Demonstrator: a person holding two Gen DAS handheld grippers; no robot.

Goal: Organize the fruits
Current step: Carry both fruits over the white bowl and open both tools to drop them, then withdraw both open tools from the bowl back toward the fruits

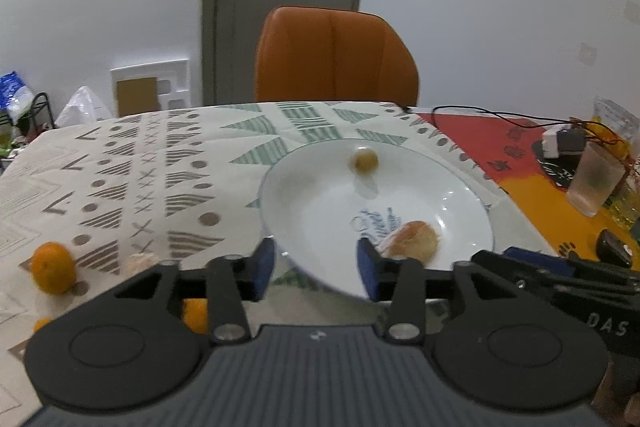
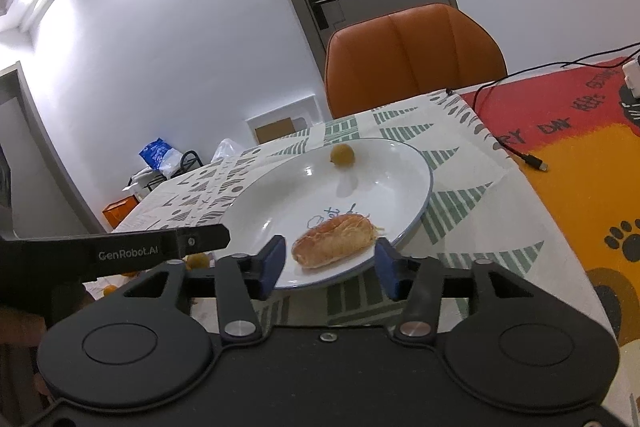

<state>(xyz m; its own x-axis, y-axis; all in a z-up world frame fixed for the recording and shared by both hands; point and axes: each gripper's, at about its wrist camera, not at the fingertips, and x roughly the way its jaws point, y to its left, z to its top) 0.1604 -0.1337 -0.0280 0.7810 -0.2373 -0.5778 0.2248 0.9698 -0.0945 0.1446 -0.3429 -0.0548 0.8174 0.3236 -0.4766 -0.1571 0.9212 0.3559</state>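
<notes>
A white plate (image 1: pixel 304 183) (image 2: pixel 404 163) with a blue rim rests on the patterned tablecloth. A small yellow-green round fruit (image 1: pixel 365 160) (image 2: pixel 343 155) sits on its far part. A peeled, fibrous orange piece (image 1: pixel 412 241) (image 2: pixel 334 241) lies on its near part. My left gripper (image 1: pixel 316 259) is open over the plate's near rim, its pads touching nothing. My right gripper (image 2: pixel 330 259) is open, with the peeled piece just beyond and between its blue pads, untouched. A whole orange (image 1: pixel 53 267) and a pale peeled piece (image 1: pixel 142 261) lie left of the plate. Another orange (image 1: pixel 196 315) is half hidden under my left gripper.
An orange chair (image 1: pixel 336 55) (image 2: pixel 412 55) stands behind the table. On the red and orange mat (image 2: pixel 568 131) to the right lie a black cable (image 2: pixel 534 161), a frosted glass (image 1: pixel 596 183) and a charger (image 1: pixel 562 141). Small fruit (image 2: pixel 198 259) lies left of the plate.
</notes>
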